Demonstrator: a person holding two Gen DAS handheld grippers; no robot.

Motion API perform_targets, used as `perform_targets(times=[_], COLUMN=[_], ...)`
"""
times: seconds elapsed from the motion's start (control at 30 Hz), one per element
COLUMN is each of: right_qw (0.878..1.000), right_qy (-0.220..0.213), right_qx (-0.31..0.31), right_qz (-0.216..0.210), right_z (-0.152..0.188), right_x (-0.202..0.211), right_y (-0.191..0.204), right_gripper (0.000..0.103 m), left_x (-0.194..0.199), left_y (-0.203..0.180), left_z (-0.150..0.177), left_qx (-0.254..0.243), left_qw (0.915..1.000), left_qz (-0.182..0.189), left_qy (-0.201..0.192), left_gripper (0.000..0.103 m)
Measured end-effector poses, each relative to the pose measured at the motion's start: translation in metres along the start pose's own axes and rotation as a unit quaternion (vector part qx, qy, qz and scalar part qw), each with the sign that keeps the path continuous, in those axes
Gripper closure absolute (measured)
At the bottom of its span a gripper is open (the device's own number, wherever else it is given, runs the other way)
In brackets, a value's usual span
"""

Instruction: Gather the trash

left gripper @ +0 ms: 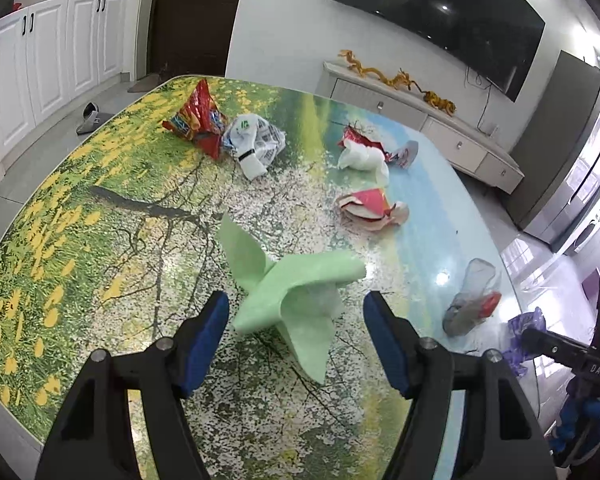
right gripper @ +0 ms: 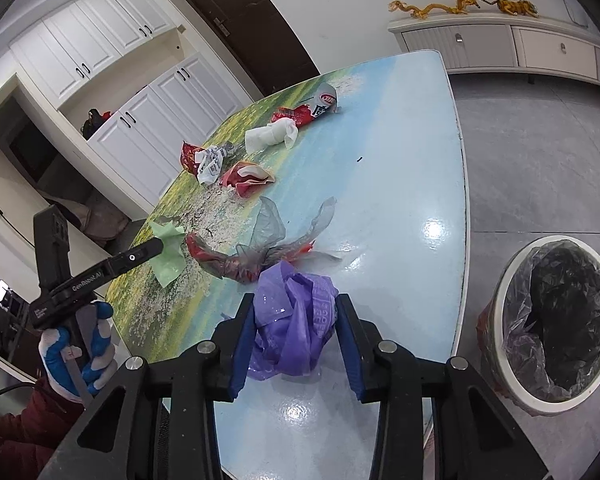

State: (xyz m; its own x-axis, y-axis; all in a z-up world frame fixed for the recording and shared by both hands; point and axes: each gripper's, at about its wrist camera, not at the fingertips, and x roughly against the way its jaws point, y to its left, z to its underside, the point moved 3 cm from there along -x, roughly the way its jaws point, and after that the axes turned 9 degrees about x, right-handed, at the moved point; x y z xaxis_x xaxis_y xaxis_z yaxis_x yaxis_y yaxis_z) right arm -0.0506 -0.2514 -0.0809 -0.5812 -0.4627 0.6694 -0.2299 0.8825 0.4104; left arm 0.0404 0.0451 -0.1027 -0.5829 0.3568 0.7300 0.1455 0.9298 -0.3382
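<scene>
My left gripper (left gripper: 296,306) is open, its blue pads on either side of a crumpled green paper (left gripper: 288,296) that lies on the table. My right gripper (right gripper: 296,322) is shut on a crumpled purple plastic bag (right gripper: 294,320) and holds it over the table's near edge; the bag also shows in the left wrist view (left gripper: 526,332). A white bin (right gripper: 552,324) with a black liner stands on the floor to the right of the table.
On the printed table (left gripper: 100,208) lie a red snack bag (left gripper: 198,120), a white printed wrapper (left gripper: 254,142), a white crumpled paper (left gripper: 362,160), a red-and-white wrapper (left gripper: 370,208) and a clear bag with red scraps (right gripper: 256,256). The left gripper's body shows in the right wrist view (right gripper: 96,276).
</scene>
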Motion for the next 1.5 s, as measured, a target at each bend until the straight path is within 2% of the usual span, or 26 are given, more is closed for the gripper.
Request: perform_targets(times=[0.3, 0.43, 0.67, 0.83, 0.87, 0.9, 1.1, 1.5], right_qw=[1.0, 1.0, 1.0, 1.0, 1.0, 1.0, 1.0, 0.999], right_qy=[0.002, 0.004, 0.007, 0.003, 0.002, 0.001, -0.006, -0.044], right_qx=[-0.005, -0.005, -0.009, -0.008, -0.007, -0.007, -0.009, -0.002], right_qz=[-0.003, -0.002, 0.002, 0.003, 0.003, 0.003, 0.002, -0.001], right_z=[-0.001, -0.003, -0.005, -0.005, -0.005, -0.005, -0.005, -0.006], right_x=[-0.005, -0.007, -0.008, -0.008, -0.008, -0.007, -0.003, 0.023], right_y=[-0.002, -0.002, -0.004, -0.004, -0.004, -0.004, -0.003, 0.004], right_gripper=[0.066, 0.066, 0.066, 0.068, 0.068, 0.069, 0.069, 0.069], left_x=[-0.014, -0.021, -0.035, -0.036, -0.036, -0.036, -0.029, 0.012], left_y=[0.006, 0.002, -0.008, -0.009, -0.009, -0.009, -0.012, -0.032], left_z=[-0.007, -0.012, -0.016, -0.017, -0.016, -0.016, -0.013, -0.017], left_qx=[0.003, 0.001, -0.022, -0.024, -0.023, -0.024, -0.03, -0.047], left_qw=[1.0, 0.9997, 0.9997, 0.9995, 0.9994, 0.9993, 0.9993, 0.9983], left_qz=[0.007, 0.021, 0.002, 0.014, 0.018, 0.021, 0.02, 0.018], left_qy=[0.006, 0.009, 0.015, 0.016, 0.018, 0.022, 0.014, -0.029], left_gripper=[0.035, 0.035, 0.036, 0.053, 0.069, 0.072, 0.078, 0.08])
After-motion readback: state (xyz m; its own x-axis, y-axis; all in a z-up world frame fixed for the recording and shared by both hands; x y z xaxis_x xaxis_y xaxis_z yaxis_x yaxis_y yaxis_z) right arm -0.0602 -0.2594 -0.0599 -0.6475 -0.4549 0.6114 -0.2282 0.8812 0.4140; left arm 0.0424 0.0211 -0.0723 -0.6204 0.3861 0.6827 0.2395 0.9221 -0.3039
